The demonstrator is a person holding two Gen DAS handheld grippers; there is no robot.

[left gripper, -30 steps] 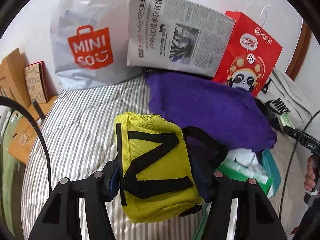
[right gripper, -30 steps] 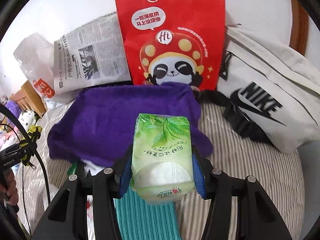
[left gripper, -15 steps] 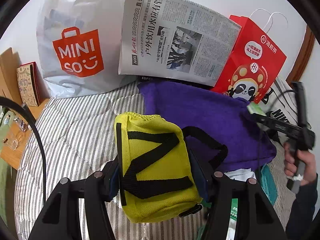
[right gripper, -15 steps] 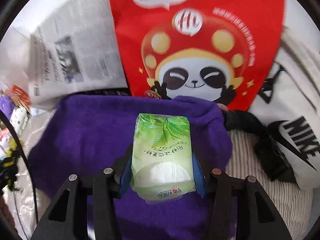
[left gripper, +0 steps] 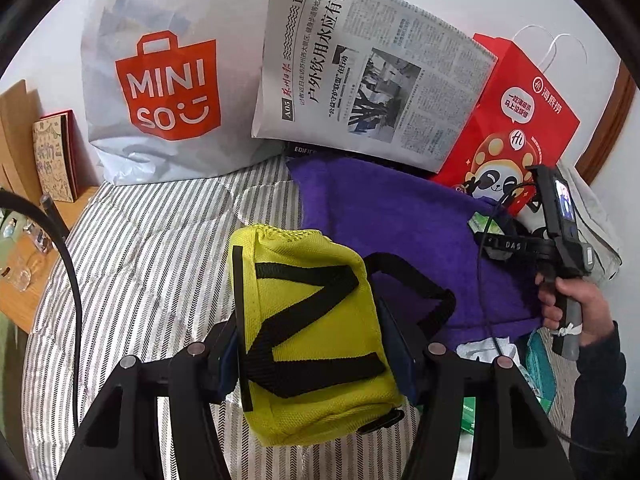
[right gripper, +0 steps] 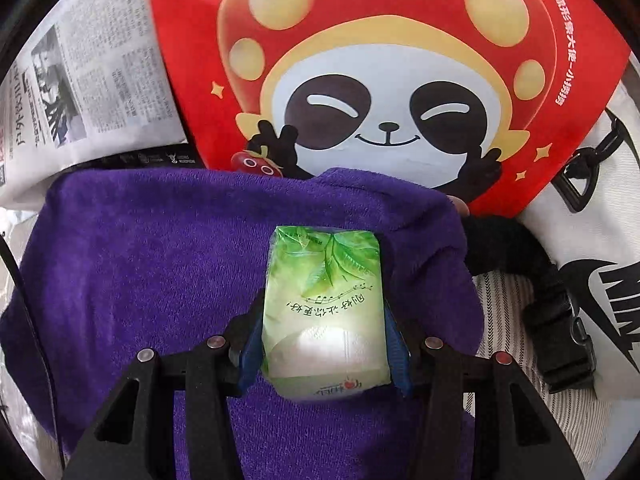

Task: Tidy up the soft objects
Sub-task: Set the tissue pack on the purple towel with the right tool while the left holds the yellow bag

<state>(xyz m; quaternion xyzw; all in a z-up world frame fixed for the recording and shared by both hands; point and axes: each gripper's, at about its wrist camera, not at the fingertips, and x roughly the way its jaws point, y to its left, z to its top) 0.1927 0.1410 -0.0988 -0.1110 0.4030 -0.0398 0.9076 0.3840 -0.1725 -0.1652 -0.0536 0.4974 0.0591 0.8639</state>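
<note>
Carrying was the step in hand: each gripper held a soft item over the bed (left gripper: 132, 248), and neither had yet been set down.

On the left, the left gripper (left gripper: 312, 354) was clenched on a yellow pouch (left gripper: 308, 332) with black straps, its blue pads pressed into both sides. The pouch hung above the striped bedding, just beside the near edge of the purple towel (left gripper: 400, 232). A judgement only: its next move called for a free spot or one of the bags, and a slack strap looped off its right side could snag.

Behind it, against the wall, stood a white bag (left gripper: 160, 80), then a newspaper (left gripper: 372, 76) propped upright, then a red bag (left gripper: 516, 120) with a panda print. A wooden stand with small bottles sat off the bed's left edge.

Further right, the right gripper (right gripper: 324, 312) grasped a green tissue pack (right gripper: 324, 312), its pads squeezing the wrapper on both sides. The pack was held low over the towel's far right corner, close before the red bag's face. In the left view a hand (left gripper: 568, 300) gripped that tool's handle. Likely the pack was bound for the towel or the red bag; lowering it flat would keep it from tipping, while reaching the bag's mouth would call for lifting clear of the towel's raised fold.

At far right a white sack (right gripper: 592, 240) with black straps and a buckle (right gripper: 568, 344) lay on the bedding, crowding that side.
</note>
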